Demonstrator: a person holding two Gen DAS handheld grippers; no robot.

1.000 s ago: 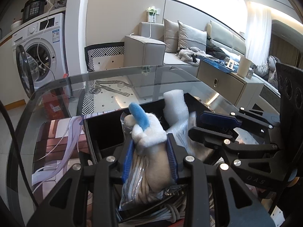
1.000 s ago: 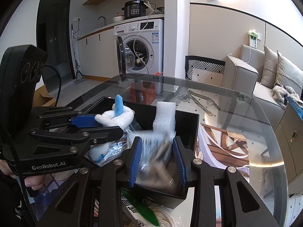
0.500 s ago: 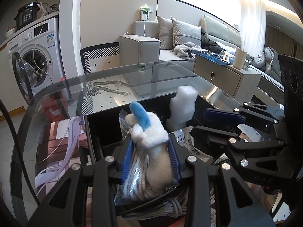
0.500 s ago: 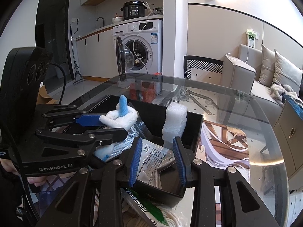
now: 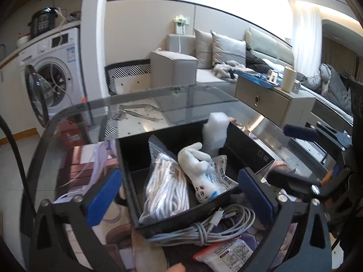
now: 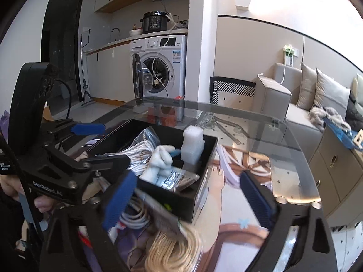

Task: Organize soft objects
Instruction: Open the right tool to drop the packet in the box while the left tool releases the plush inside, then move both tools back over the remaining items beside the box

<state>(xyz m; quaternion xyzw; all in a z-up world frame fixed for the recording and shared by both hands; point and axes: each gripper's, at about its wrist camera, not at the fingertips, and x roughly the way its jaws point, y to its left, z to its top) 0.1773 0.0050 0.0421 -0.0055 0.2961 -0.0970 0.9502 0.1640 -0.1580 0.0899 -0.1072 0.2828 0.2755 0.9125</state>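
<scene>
Left wrist view, left to right: the left gripper is seen with jaws opening, spread wide, nothing pressed between the blue pads. Between them, centre frame, a black bin is set on the glass worktop. Inside it, at left, a clear bag of white cord is leaned; beside it, right, a white plush toy is laid on a printed sachet; at the back a white foam piece is stood upright. Below the bin, lower centre, a grey coiled cable is laid on the worktop, with a red-edged packet at the bottom edge.

Right wrist view: the left gripper is seen at the left. The right gripper is shown with jaws opening, wide apart, nothing gripped. The bin is at centre, straddled loosely by the pads. A tan rope bundle is seen at the bottom centre.
</scene>
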